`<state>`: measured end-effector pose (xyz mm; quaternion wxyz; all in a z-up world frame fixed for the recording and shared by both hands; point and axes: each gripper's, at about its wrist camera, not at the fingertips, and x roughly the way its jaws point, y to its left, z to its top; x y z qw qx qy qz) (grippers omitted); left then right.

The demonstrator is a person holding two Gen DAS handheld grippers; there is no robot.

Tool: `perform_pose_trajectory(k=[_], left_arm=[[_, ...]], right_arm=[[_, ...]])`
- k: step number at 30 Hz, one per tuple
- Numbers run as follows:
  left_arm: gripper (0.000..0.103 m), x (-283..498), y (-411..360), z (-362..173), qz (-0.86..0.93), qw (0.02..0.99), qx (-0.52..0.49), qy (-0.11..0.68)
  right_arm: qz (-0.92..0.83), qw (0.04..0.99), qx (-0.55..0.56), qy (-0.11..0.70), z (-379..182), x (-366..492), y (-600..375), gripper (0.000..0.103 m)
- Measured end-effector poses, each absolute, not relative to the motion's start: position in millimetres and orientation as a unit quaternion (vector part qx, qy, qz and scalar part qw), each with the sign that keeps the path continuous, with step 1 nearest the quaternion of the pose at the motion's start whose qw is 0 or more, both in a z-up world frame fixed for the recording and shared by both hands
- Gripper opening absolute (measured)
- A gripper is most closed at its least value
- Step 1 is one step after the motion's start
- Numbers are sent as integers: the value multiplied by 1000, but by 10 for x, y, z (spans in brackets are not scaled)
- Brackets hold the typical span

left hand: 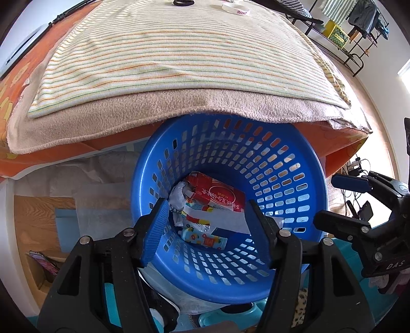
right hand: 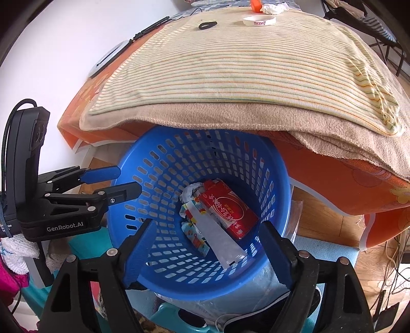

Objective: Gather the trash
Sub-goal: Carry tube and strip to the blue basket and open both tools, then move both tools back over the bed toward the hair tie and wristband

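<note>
Nearest: left tongs (left hand: 205, 228) and right tongs (right hand: 207, 246) both angled steeply down over blue perforated basket (right hand: 271, 164), jaws apart, nothing between the pads; no earlier view, so no claim on how they got there. Both parked directly above basket mouth, judged a drop position, so that anything let go falls inside rather than on the floor. "DAS" legible on body of right tongs in left view; "GenRobot.AI" printed on body of left tongs in right view. Collected trash at basket bottom: red carton (right hand: 228, 210) with white Chinese-style script, not readable; pale flat wrapper strip (right hand: 217, 238) lying across it toward near wall; small printed packet (left hand: 202, 237) with fruit pattern; crumpled whitish bag (left hand: 179, 197) at left. Basket standing on floor, tucked against bed edge, far rim under overhang of beige towel (left hand: 143, 110), probably for short reach from bed to bin. Farther: striped cloth (left hand: 179, 56) spread flat over towel on bed. At far end of cloth, not yet collected: white wristband (right hand: 259, 21) marked "LAKERS", black ring (right hand: 207, 25), crumpled white tissue (right hand: 274, 8) beside orange piece (right hand: 256, 5). Judged: tissue likeliest next pickup; task partly done.
</note>
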<state>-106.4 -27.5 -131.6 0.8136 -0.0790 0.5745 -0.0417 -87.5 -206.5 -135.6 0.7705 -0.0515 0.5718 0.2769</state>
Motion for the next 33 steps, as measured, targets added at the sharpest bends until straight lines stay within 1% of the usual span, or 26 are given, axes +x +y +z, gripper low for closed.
perform_pose_trajectory(k=[16,33], left_arm=[[63,-943,-243,-1079,-44,824,-97,557],[63,-604,-166,-774,-38,838,-107,534]], right_arm=[[266,801,-76,531,-1104,-863,-2012,90],[262,826,-74,494,-761,-697,-1986,90]])
